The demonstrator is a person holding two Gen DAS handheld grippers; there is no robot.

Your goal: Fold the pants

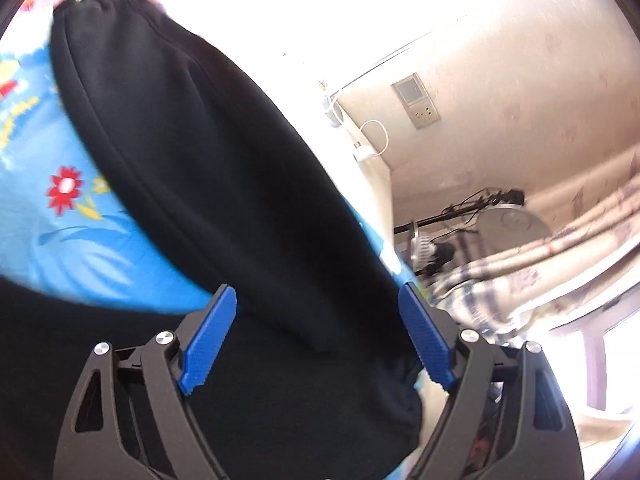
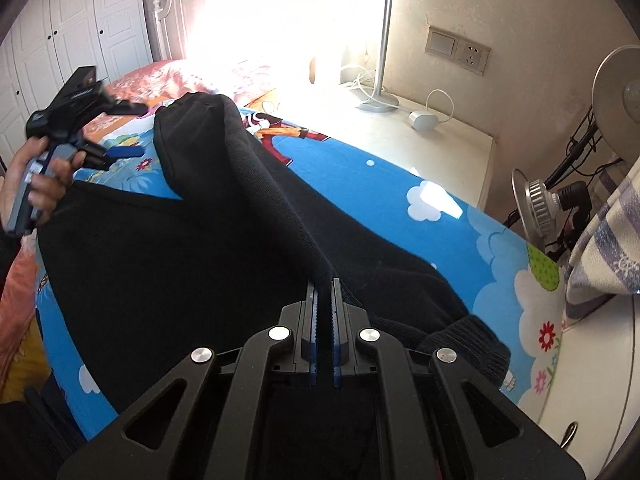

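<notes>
Black pants (image 2: 224, 240) lie on the bed (image 2: 460, 216); one leg's long axis runs from your right gripper (image 2: 324, 292) up toward the headboard. Right fingers are clenched on a fabric ridge. Left gripper (image 1: 318, 320) fingers are spread, grasping nothing.

The pants (image 2: 192, 256) are lying spread on the bed (image 2: 460, 216), one leg running from the right claw (image 2: 324, 292) toward the headboard (image 2: 224, 8) behind. The left claw (image 2: 120, 128) is hanging over the bed's left part, beside that leg's far end. Right of the bed a nightstand (image 2: 448, 140) is standing against the wall, a socket (image 2: 458, 51) sitting above it.
</notes>
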